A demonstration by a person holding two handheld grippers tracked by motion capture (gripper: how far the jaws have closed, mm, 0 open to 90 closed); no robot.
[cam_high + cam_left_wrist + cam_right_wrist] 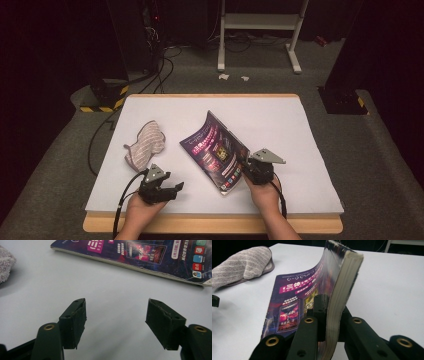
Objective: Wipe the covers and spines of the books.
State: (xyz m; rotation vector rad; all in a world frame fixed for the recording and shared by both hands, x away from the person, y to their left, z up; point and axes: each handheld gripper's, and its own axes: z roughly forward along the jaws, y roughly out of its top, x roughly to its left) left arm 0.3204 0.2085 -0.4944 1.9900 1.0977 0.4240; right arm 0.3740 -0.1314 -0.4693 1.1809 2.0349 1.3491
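Right gripper (pixel 251 167) fingers (pixel 320 312) clamped on tilted magazine (pixel 215 150) edge.

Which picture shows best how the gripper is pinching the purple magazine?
The right gripper view: the right hand-held gripper clamps the magazine edge close up, pages bending upward. The high view shows the whole magazine lifted along one side. The left gripper view shows its cover lying beyond open jaws.

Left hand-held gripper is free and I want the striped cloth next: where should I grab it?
Take the striped cloth at its near, bunched end, coming from the person's side. That end rises off the table in a raised fold, while the far end lies flatter.
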